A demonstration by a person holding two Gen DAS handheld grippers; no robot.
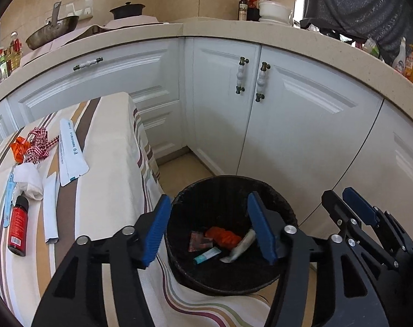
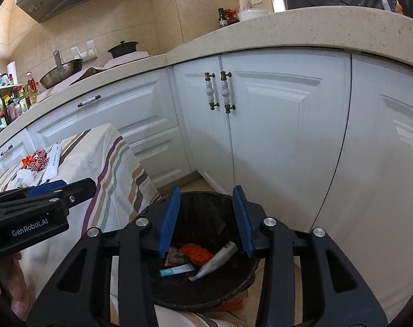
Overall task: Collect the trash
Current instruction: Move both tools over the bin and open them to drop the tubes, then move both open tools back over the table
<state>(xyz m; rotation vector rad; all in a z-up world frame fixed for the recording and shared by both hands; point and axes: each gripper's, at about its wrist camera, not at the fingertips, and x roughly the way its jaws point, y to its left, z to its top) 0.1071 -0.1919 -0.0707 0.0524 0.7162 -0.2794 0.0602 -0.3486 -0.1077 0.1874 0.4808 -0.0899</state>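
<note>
Two grippers hang over the black bin [image 1: 228,234] at the bottom centre of both views. The left gripper [image 1: 209,229] has its blue pads spread with nothing between them, and the right gripper [image 2: 206,220] is likewise parted and empty. Four bits of trash already lie in the bin: an orange wad [image 1: 224,235], a reddish wrapper [image 1: 200,241], a teal tube [image 1: 207,254] and a grey tube [image 1: 241,246].

Risk begins close in: the two tools sit just beside each other, so turning back toward the table may knock them together or clip the bin's rim and tip it.

Farther off, at the left of the frame, the striped cloth [image 1: 105,163] still holds a red bottle [image 1: 17,226], white packets [image 1: 70,152], a crumpled tissue [image 1: 29,179] and a checked ribbon [image 1: 38,144]. The flat packets may slip from the pads, the loose ribbon may snag and drag its neighbours, and the bottle may roll off.
</note>
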